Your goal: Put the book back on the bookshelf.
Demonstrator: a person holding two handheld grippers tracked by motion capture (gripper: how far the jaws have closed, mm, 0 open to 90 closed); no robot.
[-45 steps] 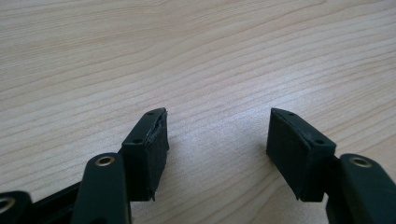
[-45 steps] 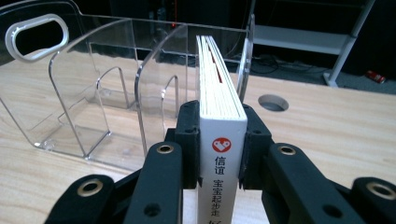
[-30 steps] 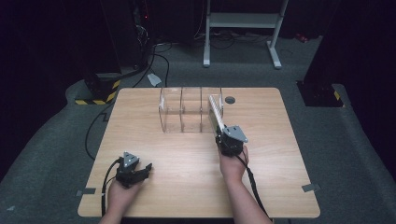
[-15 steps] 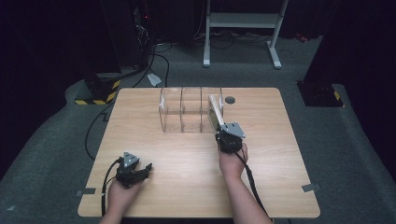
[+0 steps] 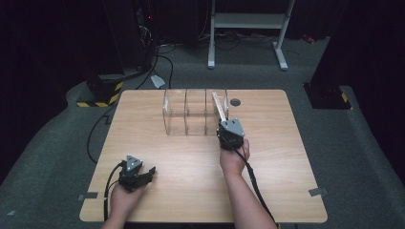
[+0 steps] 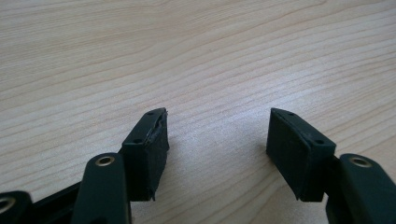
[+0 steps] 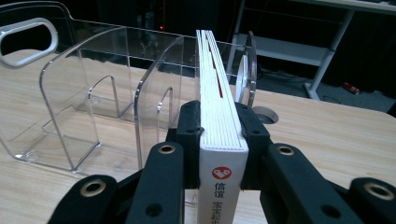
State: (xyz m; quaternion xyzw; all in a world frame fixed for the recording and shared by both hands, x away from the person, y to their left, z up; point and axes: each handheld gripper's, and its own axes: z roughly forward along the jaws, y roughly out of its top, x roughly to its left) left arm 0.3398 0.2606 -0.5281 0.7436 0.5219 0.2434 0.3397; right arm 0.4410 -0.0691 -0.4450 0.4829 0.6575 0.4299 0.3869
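The right gripper (image 5: 224,125) is clamped on a white book (image 7: 219,126), its two black jaws pressing the covers from either side near the spine end, where a red logo and printed characters show. In the high view the book (image 5: 218,104) angles up and away from the hand, toward the right end of a clear plastic file rack (image 5: 186,114) that stands on the wooden table (image 5: 267,162).

The step in hand looks like slotting the book into the rack's rightmost compartment. To do it well, the book should be kept upright and in line with the dividers. In the right gripper view its far edge sits between a clear divider (image 7: 156,88) on the left and the end wall (image 7: 250,65) on the right, so the aim seems good. A slow, straight descent would keep the corners from catching on the thin plastic walls, since the light rack could slide or tip if nudged. The grip should hold firm until the book's bottom edge rests on the rack floor.

The left gripper (image 5: 138,174) rests low on the table near the person's side, well apart from the rack. Its jaws stand wide apart with nothing between them, only bare wood grain (image 6: 215,56) beyond the pads (image 6: 152,149).
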